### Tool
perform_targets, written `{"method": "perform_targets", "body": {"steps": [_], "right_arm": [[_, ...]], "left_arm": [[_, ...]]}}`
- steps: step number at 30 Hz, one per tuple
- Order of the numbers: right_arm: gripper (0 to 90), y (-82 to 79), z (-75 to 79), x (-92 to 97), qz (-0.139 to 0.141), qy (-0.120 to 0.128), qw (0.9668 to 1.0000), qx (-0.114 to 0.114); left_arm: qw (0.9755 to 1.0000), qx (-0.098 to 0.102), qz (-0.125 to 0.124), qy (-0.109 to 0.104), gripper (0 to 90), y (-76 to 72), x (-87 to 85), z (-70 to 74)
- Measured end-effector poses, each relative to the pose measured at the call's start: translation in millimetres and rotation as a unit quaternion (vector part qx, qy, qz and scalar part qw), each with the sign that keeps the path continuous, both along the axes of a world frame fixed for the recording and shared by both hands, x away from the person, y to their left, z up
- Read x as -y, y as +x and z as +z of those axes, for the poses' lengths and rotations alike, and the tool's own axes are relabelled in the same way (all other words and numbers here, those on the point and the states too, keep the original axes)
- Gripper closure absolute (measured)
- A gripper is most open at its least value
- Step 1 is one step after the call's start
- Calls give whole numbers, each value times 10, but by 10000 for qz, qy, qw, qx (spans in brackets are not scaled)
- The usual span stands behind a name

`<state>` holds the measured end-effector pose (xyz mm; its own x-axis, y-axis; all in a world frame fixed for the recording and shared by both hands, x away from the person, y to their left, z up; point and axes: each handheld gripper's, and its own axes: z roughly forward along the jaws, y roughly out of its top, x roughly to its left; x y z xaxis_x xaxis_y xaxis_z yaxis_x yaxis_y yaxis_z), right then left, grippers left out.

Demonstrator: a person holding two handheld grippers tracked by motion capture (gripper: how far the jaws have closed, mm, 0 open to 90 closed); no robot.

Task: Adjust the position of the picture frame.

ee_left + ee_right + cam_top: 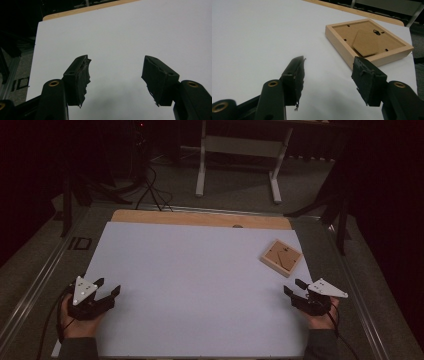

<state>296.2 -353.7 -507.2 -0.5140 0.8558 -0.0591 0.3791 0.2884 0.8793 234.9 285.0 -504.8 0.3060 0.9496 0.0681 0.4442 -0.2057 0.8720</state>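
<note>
near the right gripper (295, 289), gaping empty, a picture frame (281, 257) lies face down.

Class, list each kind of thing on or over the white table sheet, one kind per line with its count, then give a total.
Wooden frame: 1, lying back-up, stand flap showing
Left gripper: 1, open, nothing between its jaws
Right gripper: 1, open, nothing between its jaws
White sheet: 1
Total: 4

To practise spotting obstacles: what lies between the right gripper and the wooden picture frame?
Nothing: the right gripper view shows bare white board between the right gripper and the wooden picture frame.
</note>
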Motion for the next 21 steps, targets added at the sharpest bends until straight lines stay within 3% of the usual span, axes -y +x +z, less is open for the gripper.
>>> {"method": "perform_targets", "body": {"steps": [14,21], "right_arm": [[445,46,-12,36,-141,6,9999,-74],[484,89,-46,8,-129,-148,9997,-137]], "left_arm": [[9999,-17,151,-18,398,41,-39,-32],[9999,-20,148,25,398,55,-21,-40]]}}
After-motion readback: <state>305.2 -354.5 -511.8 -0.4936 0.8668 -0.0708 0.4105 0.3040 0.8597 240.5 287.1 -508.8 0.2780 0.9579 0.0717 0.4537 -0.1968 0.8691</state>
